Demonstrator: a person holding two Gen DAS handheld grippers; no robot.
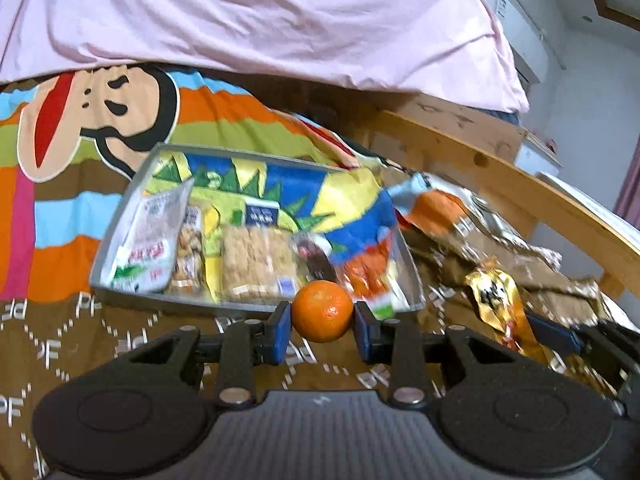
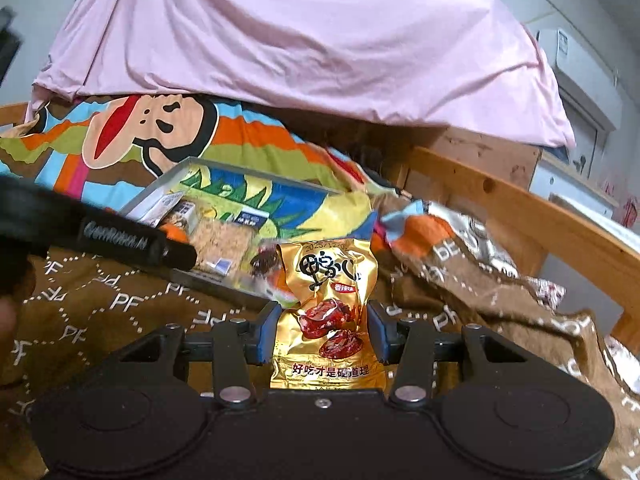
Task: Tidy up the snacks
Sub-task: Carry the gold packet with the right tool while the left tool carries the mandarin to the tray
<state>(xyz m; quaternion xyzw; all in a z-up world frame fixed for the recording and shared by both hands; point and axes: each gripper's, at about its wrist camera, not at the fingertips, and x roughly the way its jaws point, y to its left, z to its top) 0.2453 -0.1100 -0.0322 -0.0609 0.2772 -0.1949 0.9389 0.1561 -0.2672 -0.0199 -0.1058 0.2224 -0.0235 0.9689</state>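
My left gripper is clamped on a mandarin, blue pads touching both its sides, held just short of the near rim of the grey tray that sits on the brown patterned blanket. My right gripper grips a gold snack packet standing upright between its pads, off the tray's right corner. I see the tray packed with assorted snack packs; a pink sheet hangs behind.

Both wrist views look forward and slightly downward, close over the bed, sharing the somewhat blurred snack tray.
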